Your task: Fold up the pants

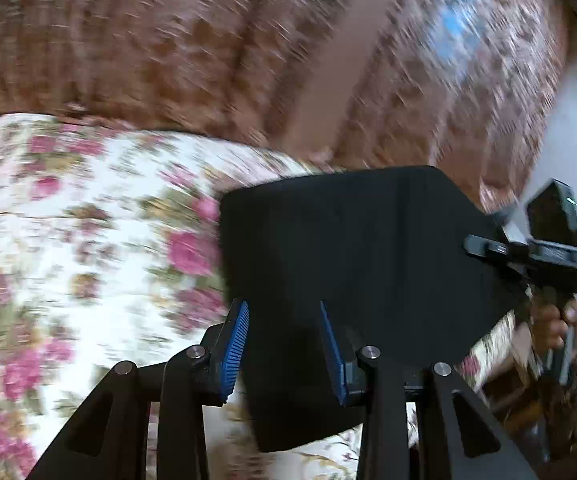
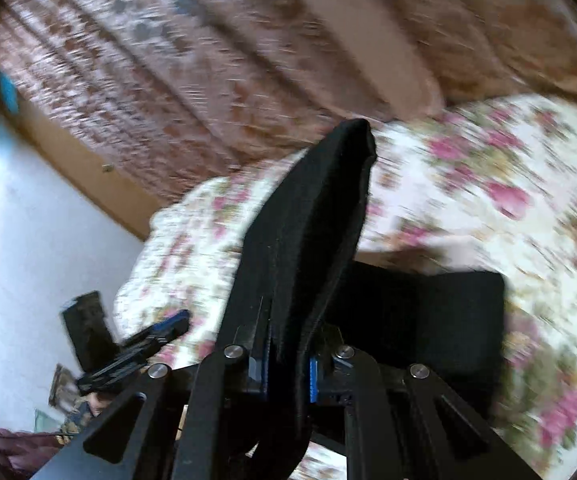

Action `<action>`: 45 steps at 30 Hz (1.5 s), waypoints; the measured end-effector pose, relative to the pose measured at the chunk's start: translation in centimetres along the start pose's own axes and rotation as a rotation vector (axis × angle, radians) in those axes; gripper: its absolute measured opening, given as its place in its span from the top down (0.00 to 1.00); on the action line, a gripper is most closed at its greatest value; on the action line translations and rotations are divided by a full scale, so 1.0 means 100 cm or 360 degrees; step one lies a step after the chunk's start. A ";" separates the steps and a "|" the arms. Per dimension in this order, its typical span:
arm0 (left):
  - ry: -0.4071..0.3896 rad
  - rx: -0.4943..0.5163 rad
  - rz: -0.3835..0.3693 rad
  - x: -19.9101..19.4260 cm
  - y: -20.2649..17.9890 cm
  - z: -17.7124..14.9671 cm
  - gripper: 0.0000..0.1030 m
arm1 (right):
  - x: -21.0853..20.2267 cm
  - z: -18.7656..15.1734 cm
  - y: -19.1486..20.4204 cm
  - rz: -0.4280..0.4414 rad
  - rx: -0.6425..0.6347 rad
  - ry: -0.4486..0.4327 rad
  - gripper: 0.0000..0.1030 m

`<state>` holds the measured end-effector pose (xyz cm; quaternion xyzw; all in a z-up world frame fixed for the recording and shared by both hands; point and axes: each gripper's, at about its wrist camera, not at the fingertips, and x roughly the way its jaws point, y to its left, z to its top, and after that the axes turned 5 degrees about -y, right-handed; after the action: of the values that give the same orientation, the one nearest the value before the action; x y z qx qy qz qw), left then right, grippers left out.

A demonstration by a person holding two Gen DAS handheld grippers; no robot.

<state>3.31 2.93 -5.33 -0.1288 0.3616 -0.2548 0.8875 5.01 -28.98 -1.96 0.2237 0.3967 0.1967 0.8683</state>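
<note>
The black pants [image 1: 352, 264] lie folded on a floral bedsheet [image 1: 68, 220]. My left gripper [image 1: 284, 344] is open just above their near edge, blue pads [image 1: 234, 354] apart, nothing between them. My right gripper [image 2: 288, 368] is shut on a fold of the pants [image 2: 312, 220] and holds it lifted upright, the rest [image 2: 428, 312] lying on the bed. The right gripper and the hand holding it show at the right of the left wrist view [image 1: 548, 248]. The left gripper shows at the lower left of the right wrist view [image 2: 140, 348].
A brown patterned blanket [image 1: 208, 48] covers the far part of the bed. A white wall [image 2: 20, 232] stands beside the bed. Both views are motion-blurred.
</note>
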 end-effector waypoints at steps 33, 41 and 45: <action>0.0137 0.0350 0.0242 0.029 -0.065 -0.040 0.63 | -0.015 -0.092 0.002 -0.0746 -0.0240 0.0095 0.72; 0.0120 0.0380 0.0270 0.028 -0.071 -0.043 0.63 | -0.016 -0.098 -0.004 -0.0783 -0.0239 0.0074 0.77; 0.0104 0.0397 0.0278 0.024 -0.072 -0.041 0.63 | -0.019 -0.092 0.001 -0.0765 -0.0226 0.0061 0.74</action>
<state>-0.71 -4.60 -6.60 0.0227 0.3656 -0.2238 0.9032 -3.38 -27.74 -6.14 0.0577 0.4400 0.0160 0.8960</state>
